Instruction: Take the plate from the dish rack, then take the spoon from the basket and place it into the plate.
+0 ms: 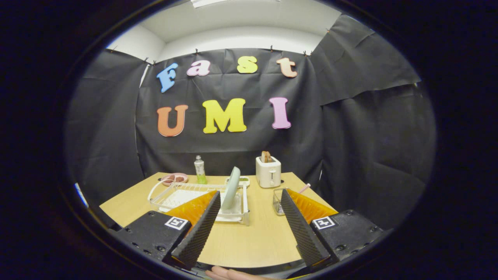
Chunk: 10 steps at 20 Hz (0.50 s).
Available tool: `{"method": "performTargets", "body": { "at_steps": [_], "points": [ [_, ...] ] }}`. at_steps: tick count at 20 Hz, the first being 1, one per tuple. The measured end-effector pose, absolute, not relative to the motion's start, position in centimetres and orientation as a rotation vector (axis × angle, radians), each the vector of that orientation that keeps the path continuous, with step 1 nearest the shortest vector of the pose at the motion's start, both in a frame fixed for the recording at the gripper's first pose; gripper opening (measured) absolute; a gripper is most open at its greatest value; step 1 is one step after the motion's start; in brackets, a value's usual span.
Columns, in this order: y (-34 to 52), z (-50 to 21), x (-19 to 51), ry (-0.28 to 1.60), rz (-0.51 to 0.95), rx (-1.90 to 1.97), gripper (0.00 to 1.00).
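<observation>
A pale green plate stands on edge in the white dish rack on the wooden table, just beyond my left finger. A small wire basket sits to the rack's right, partly behind my right finger, with a pink spoon handle sticking out of it. My gripper is open and holds nothing; its tips stand short of the rack and the basket.
A white toaster with toast stands at the back of the table. A green bottle and a pink dish are behind the rack. Bare tabletop lies between the fingers. A hand shows below the gripper.
</observation>
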State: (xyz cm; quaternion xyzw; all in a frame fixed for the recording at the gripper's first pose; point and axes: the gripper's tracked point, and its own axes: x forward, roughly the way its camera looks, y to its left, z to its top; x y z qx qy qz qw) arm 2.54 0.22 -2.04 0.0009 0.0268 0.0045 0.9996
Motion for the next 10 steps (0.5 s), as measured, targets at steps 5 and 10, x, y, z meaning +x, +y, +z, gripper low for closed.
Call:
{"method": "performTargets", "body": {
  "at_steps": [5,10],
  "points": [
    [1.4,-1.7,6.5,0.114,0.038,-0.025,1.00],
    [2.9,-0.4,12.9,0.195,0.063,-0.074,1.00]
  ]
}}
